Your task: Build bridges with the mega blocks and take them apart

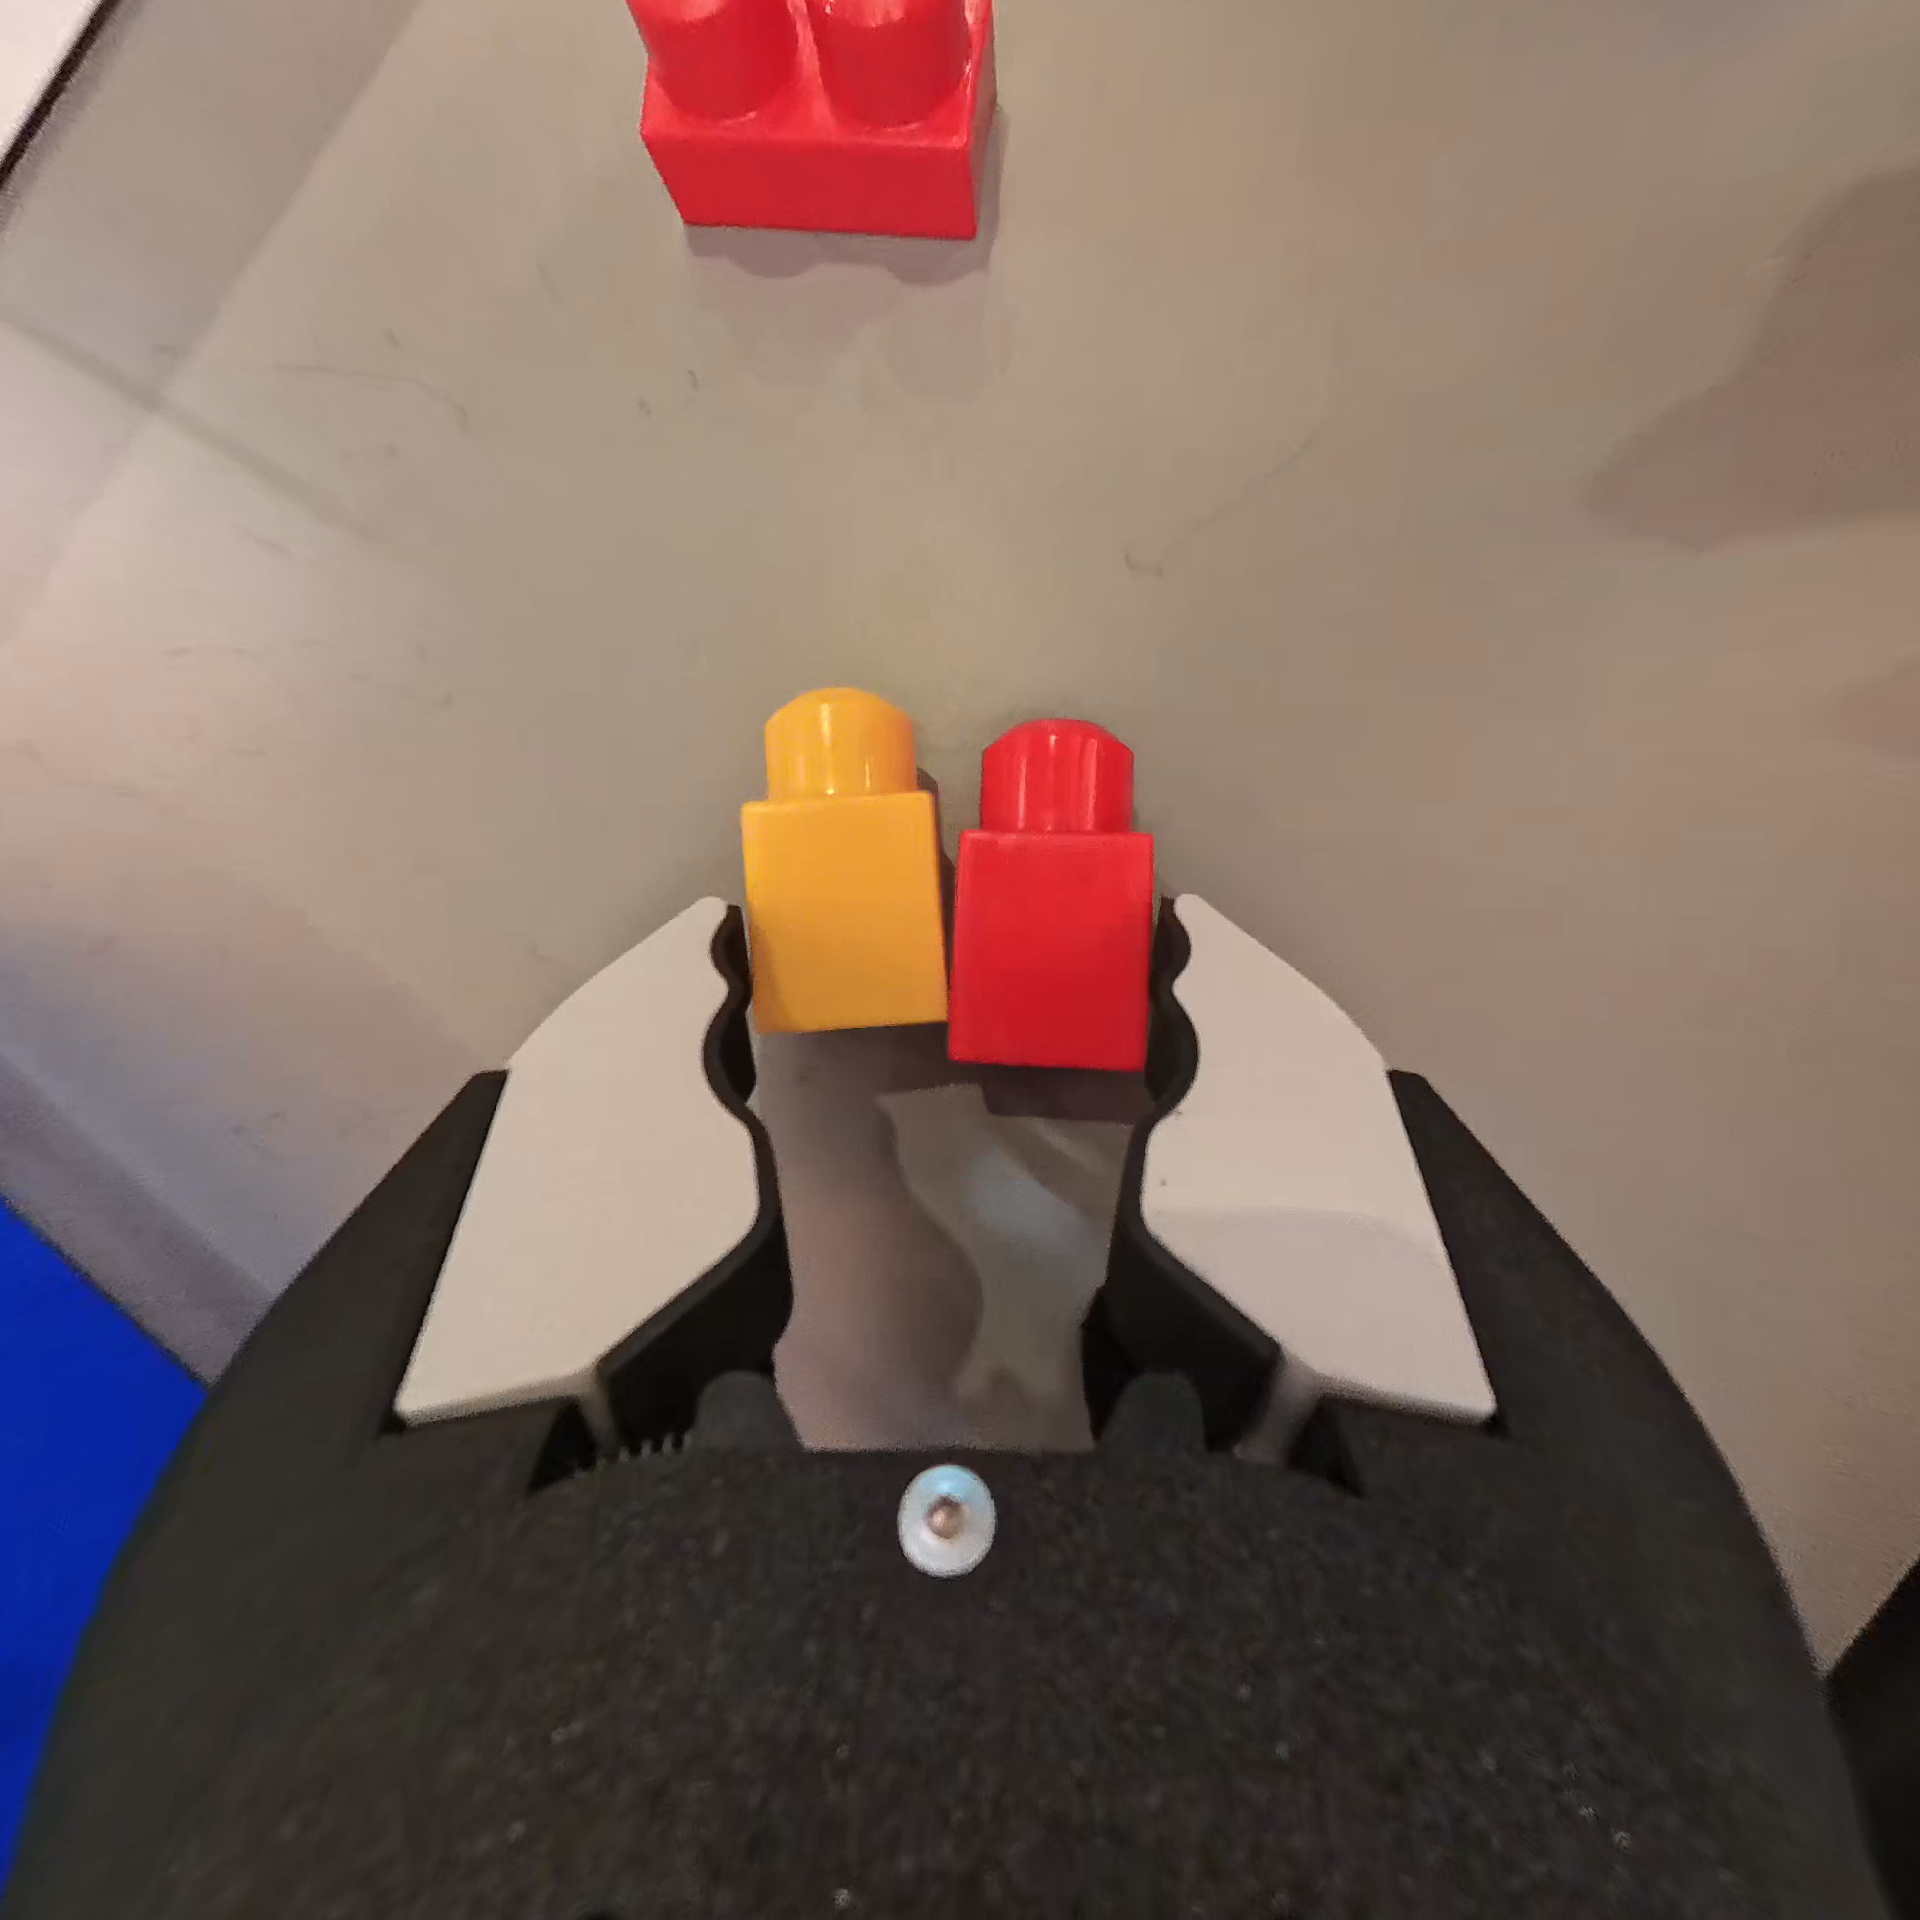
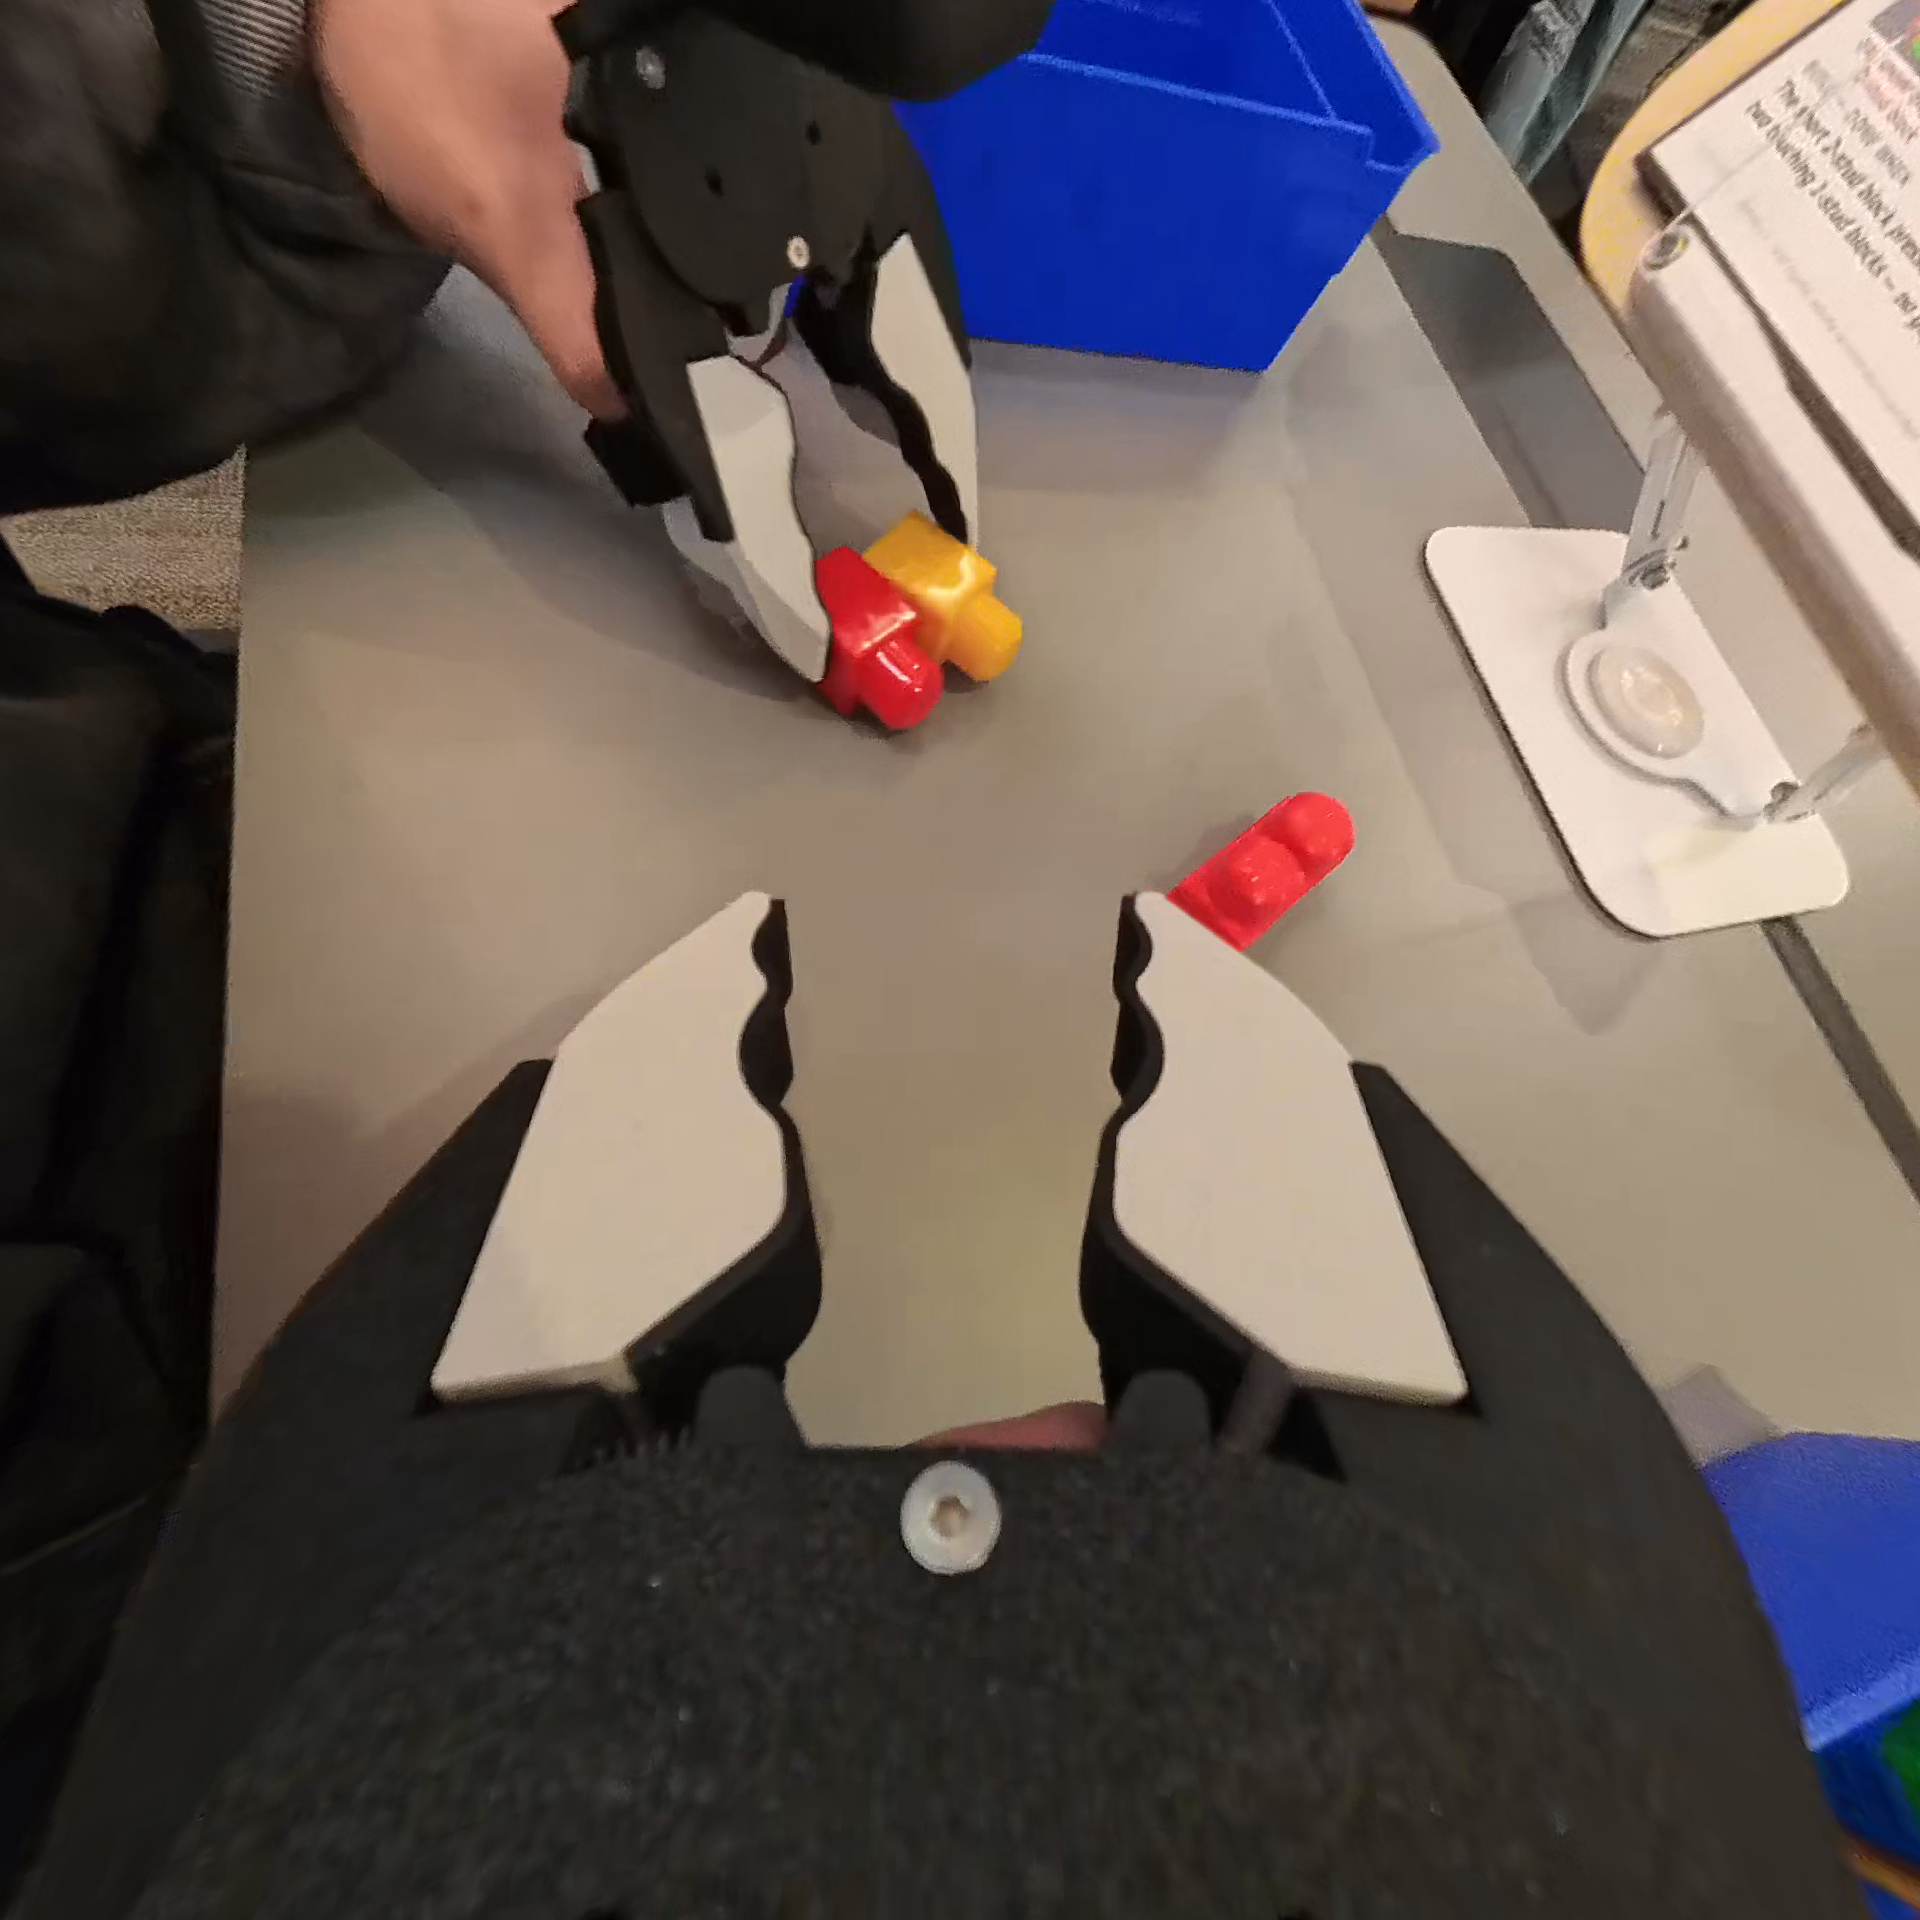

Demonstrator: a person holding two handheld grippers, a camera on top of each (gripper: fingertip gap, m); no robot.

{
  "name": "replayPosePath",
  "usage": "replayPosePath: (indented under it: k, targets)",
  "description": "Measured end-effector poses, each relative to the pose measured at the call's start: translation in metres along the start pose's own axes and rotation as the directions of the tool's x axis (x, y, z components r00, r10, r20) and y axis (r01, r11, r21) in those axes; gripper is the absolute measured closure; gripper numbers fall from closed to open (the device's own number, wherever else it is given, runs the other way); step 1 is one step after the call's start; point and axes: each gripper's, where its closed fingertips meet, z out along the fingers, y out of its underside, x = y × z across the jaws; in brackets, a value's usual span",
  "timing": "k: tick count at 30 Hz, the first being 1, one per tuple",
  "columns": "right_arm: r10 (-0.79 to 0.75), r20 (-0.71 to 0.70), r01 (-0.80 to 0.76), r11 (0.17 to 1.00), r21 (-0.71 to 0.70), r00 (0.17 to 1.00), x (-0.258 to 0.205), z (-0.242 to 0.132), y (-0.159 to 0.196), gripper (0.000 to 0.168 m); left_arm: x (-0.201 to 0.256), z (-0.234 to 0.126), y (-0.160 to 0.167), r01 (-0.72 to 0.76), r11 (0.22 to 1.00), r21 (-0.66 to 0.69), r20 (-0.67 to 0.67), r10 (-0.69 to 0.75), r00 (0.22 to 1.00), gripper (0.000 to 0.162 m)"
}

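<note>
Grey desk [image 1: 1351, 520], left wrist view: left tongs [image 1: 951, 935] clamped on two single-stud blocks side by side, yellow block [image 1: 844, 914] and red block [image 1: 1049, 951]; red two-stud block [image 1: 821, 135] well beyond. Right wrist view: right tongs [image 2: 951, 925] apart, holding nothing; red two-stud block [image 2: 1262, 868] just past the right fingertip; blue bin [image 2: 1143, 197] at rear; white stand [image 2: 1631, 727] to the right.

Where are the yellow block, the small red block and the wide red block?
yellow block [image 1: 844, 914]: left wrist view, front face.
small red block [image 1: 1049, 940]: left wrist view, front face.
wide red block [image 2: 1262, 868]: right wrist view, studded top.
</note>
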Motion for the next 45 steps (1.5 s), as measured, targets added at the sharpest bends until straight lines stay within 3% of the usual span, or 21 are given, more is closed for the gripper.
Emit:
replayPosePath:
  k: [16,25,28,33,41,43,45]
  targets:
    - [0.109,0.035,-0.111,0.992,0.063,0.993,-0.023,-0.003,0.014,0.110,-0.020,-0.005,0.015,0.013,0.995,-0.096,0.115,-0.002,0.993,0.086]
    - [0.124,0.048,-0.126,0.990,0.055,0.991,-0.024,-0.002,0.017,0.110,-0.023,-0.001,0.007,0.001,0.997,-0.082,0.091,0.007,0.996,0.086]
    - [0.133,0.062,-0.137,0.989,0.052,0.989,-0.027,-0.001,0.019,0.110,-0.018,-0.002,0.005,0.000,0.996,-0.087,0.011,0.000,1.000,0.080]
    - [0.134,0.076,-0.138,0.990,0.037,0.988,-0.031,0.001,0.021,0.110,-0.016,0.000,0.004,-0.018,0.988,-0.153,-0.107,0.002,0.994,0.077]
    - [0.145,0.075,-0.147,0.989,0.025,0.987,-0.034,0.001,0.026,0.110,-0.023,0.010,0.015,-0.100,0.946,-0.308,-0.099,0.073,0.992,0.075]
    - [0.148,0.079,-0.150,0.988,0.025,0.986,-0.034,0.000,0.027,0.110,-0.020,0.012,0.017,-0.081,0.941,-0.328,-0.116,0.045,0.992,0.087]
    - [0.149,0.082,-0.151,0.988,0.027,0.985,-0.035,0.000,0.027,0.110,-0.024,0.013,0.017,-0.043,0.938,-0.345,-0.095,0.011,0.995,0.087]
